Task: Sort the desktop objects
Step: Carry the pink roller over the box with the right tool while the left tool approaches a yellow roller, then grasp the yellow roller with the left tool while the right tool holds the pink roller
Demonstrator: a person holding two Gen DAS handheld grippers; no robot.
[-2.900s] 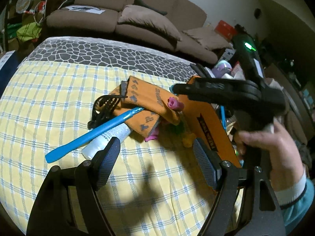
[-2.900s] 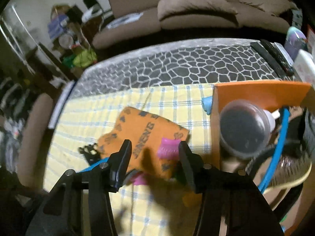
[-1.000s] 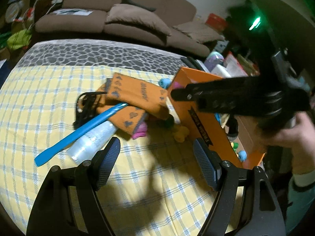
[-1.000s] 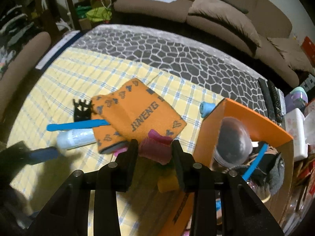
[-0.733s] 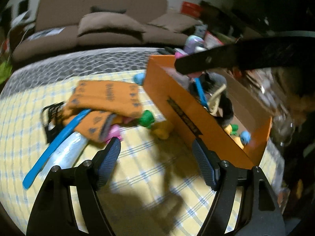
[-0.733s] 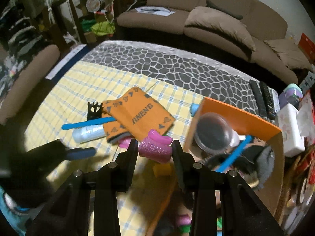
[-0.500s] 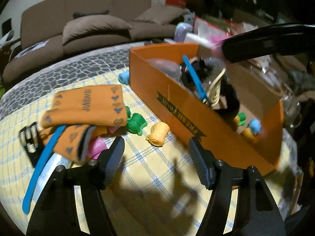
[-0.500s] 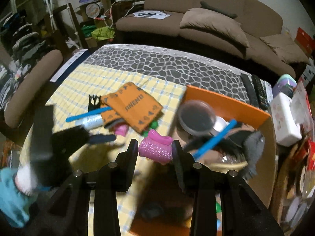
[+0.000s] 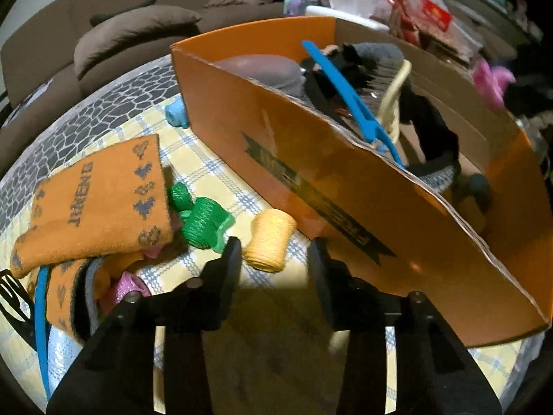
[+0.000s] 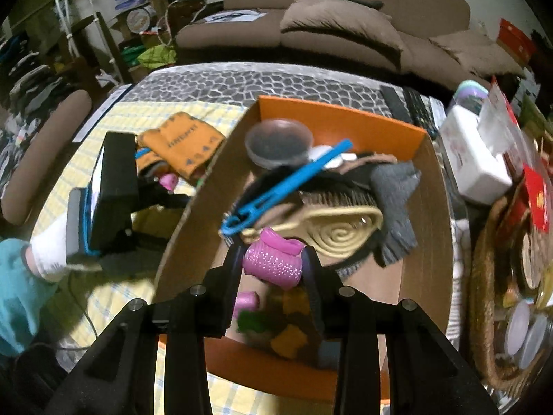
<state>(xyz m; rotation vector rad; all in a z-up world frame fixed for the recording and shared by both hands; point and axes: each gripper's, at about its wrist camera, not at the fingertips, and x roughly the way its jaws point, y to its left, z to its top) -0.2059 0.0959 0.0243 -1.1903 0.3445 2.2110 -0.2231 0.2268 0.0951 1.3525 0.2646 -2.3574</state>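
My right gripper is shut on a pink hair roller and holds it above the inside of the orange cardboard box; the roller also shows in the left wrist view. My left gripper is open and low over the yellow checked cloth, with a yellow roller just ahead between its fingers. A green roller, an orange sock and another pink roller lie to its left, beside the box.
The box holds a blue comb, a dark lidded tub, a cream spiral piece, grey cloth and several small rollers. A blue roller lies by the box's far corner. A white case and clutter stand to the right, a brown sofa behind.
My right gripper has carried the pink roller from the table to above the box. My left gripper has moved right and lower, close to the yellow roller.
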